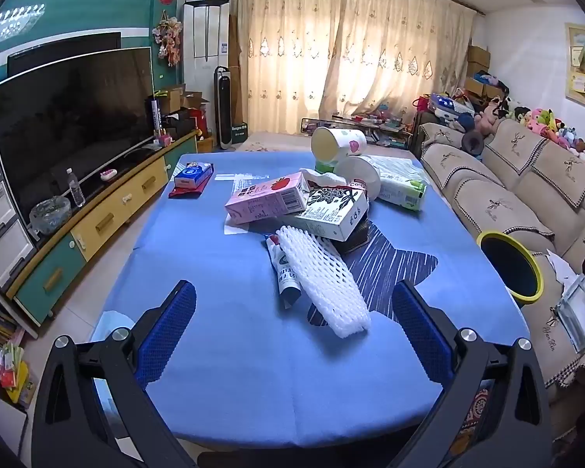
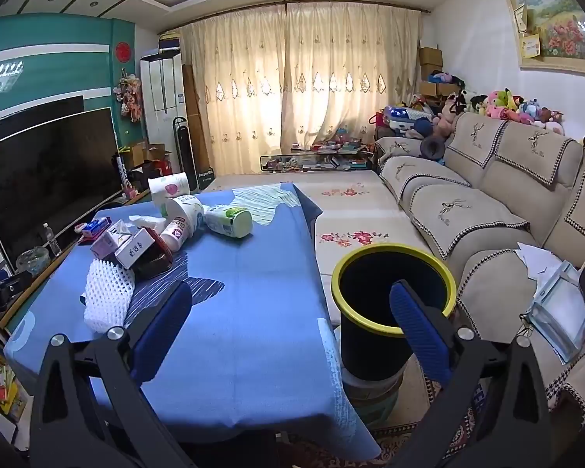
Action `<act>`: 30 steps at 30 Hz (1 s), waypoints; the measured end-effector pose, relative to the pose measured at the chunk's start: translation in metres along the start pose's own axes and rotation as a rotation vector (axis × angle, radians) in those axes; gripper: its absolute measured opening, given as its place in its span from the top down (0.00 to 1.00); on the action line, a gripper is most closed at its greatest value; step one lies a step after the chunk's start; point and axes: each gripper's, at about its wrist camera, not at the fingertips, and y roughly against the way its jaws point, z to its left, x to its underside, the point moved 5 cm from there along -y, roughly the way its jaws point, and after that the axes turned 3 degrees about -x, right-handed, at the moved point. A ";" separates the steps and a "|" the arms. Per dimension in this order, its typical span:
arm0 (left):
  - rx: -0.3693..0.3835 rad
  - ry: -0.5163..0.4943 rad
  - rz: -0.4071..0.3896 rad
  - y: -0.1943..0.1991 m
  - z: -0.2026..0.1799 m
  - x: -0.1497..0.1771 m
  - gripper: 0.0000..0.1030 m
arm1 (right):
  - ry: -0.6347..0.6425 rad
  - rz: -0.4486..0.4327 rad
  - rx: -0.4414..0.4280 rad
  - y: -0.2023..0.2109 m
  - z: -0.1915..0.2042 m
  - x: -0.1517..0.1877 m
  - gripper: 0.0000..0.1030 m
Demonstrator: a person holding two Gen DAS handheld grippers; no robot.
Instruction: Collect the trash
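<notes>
My left tongs [image 1: 292,312] hover wide and empty over the near end of the blue bench [image 1: 230,370], a white foam net [image 1: 323,280] lying right between the pads. Behind it sit a pink carton [image 1: 265,199] and a white carton [image 1: 333,214], piled together mid-bench. My right tongs [image 2: 290,308] gape wide too, empty, above the bench's right edge, with the yellow-rimmed bin [image 2: 374,323] just beside it

Backlit cream curtains [image 1: 351,58], beige sofa [image 2: 487,202], dark television [image 1: 74,117], teal wall [image 1: 78,7]
</notes>
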 end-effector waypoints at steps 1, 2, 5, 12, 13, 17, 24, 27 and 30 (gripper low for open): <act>0.003 0.002 0.001 0.000 0.000 0.000 0.04 | -0.001 0.001 -0.002 0.000 0.000 0.000 0.06; 0.000 0.002 0.005 -0.001 0.000 0.000 0.04 | 0.001 -0.001 0.000 0.000 0.000 0.000 0.06; -0.001 0.005 0.008 -0.001 0.001 0.000 0.04 | 0.000 0.005 -0.002 -0.001 0.000 0.001 0.06; -0.005 0.004 0.008 -0.001 0.003 0.001 0.04 | 0.000 0.011 -0.005 -0.002 -0.006 0.008 0.06; -0.003 0.005 0.010 -0.001 0.004 0.001 0.04 | 0.000 0.013 -0.007 -0.001 -0.007 0.008 0.06; -0.007 0.002 0.013 -0.003 0.001 0.001 0.04 | 0.002 0.024 -0.007 -0.008 0.000 0.004 0.06; -0.004 -0.002 0.019 -0.007 0.001 0.002 0.04 | 0.001 0.030 -0.004 -0.011 0.001 0.005 0.06; -0.002 -0.005 0.021 -0.008 0.001 0.003 0.04 | -0.001 0.036 -0.006 -0.013 0.001 0.005 0.06; -0.001 -0.007 0.021 -0.009 -0.004 0.003 0.04 | -0.003 0.037 -0.008 -0.014 0.001 0.005 0.06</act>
